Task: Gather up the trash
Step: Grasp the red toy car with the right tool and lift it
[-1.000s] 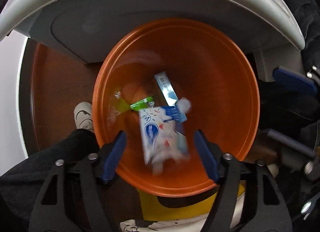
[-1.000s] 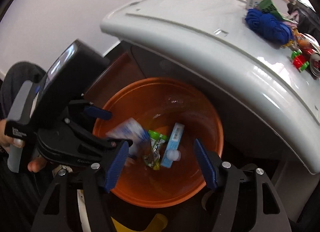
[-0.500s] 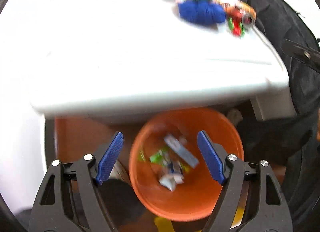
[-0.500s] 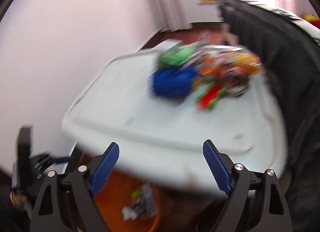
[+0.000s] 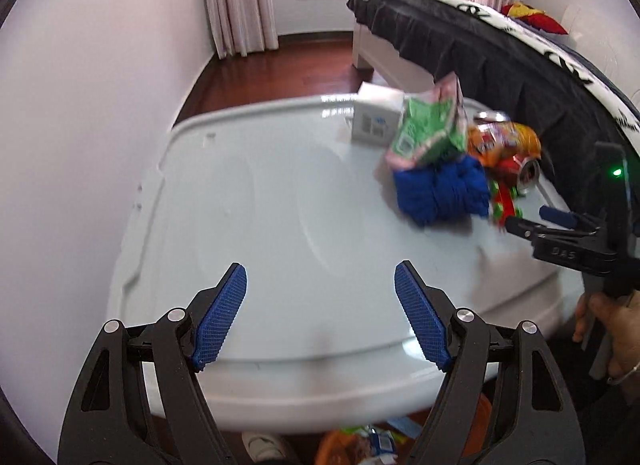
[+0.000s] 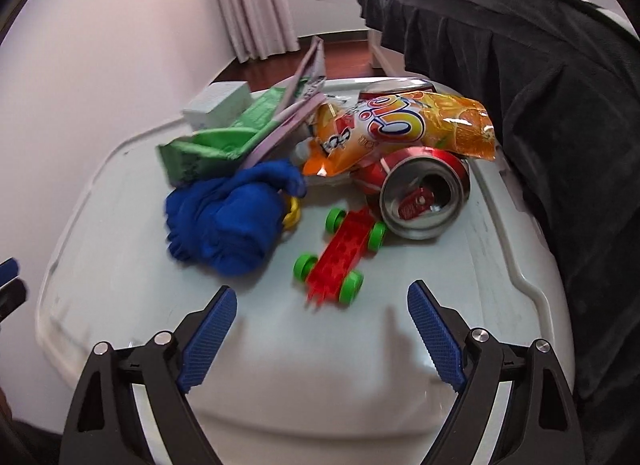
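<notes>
Now, trash: crumpled orange snack wrapper (image 6: 404,125) and dented red metal can (image 6: 420,193), heaped at pale worktop's (image 6: 120,265) far right.
Left tool (image 5: 320,313): wide, empty.
Right tool (image 6: 320,329): wide, empty.

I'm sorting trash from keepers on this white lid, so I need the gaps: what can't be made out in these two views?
- Orange bin, left wrist view: mostly hidden beneath the white lid; its contents are blurred.
- Yellow item, right wrist view: mostly covered by the blue cloth; unidentifiable.
- Second red can, right wrist view: the orange snack bag hides all but its rim.
- White box, left wrist view: its print is too small.
</notes>
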A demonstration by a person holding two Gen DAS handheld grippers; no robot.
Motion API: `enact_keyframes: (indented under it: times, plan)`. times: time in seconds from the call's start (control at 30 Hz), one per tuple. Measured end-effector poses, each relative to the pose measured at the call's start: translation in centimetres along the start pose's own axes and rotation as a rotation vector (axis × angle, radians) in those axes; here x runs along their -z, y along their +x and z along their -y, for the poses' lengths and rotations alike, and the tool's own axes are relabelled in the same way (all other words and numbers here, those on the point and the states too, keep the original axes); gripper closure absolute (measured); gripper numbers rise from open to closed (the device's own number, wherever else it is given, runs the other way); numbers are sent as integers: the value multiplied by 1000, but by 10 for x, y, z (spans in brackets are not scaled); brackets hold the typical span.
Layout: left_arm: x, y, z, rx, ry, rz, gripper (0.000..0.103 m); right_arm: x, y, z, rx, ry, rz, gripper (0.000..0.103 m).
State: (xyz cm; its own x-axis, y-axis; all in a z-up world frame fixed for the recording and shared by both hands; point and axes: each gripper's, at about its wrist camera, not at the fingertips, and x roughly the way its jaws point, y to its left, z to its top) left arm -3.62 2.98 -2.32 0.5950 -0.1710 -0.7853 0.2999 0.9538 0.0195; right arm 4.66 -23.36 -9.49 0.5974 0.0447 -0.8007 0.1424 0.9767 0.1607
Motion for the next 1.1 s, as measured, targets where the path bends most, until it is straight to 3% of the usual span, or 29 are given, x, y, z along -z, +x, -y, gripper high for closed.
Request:
enact_keyframes:
  times: [0.17, 0.23, 0.57, 0.73, 0.83, 1.0, 1.1]
  plan:
    - [-1, -1, -12, 40, -37, 15, 28, -10, 28, 0, 41, 49, -41, 13]
    - [-1, -3, -14, 65, -38, 11, 28, -11, 33, 0, 81, 59, -41, 5]
    - [-1, -16, -14, 111, -32, 36, 28, -13, 46, -7, 200, 23, -55, 5]
    - [1, -18, -16, 120, -42, 34, 28, -12, 44, -6, 198, 28, -42, 10]
    - [1, -18, -16, 121, -42, 35, 28, -12, 41, -9, 230, 21, -42, 29]
    - [2, -21, -15, 124, -36, 43, 28, -15, 39, -5, 250, 21, -25, 47]
    - [3, -22, -17, 127, -40, 43, 28, -10, 33, -4, 255, 9, -14, 63]
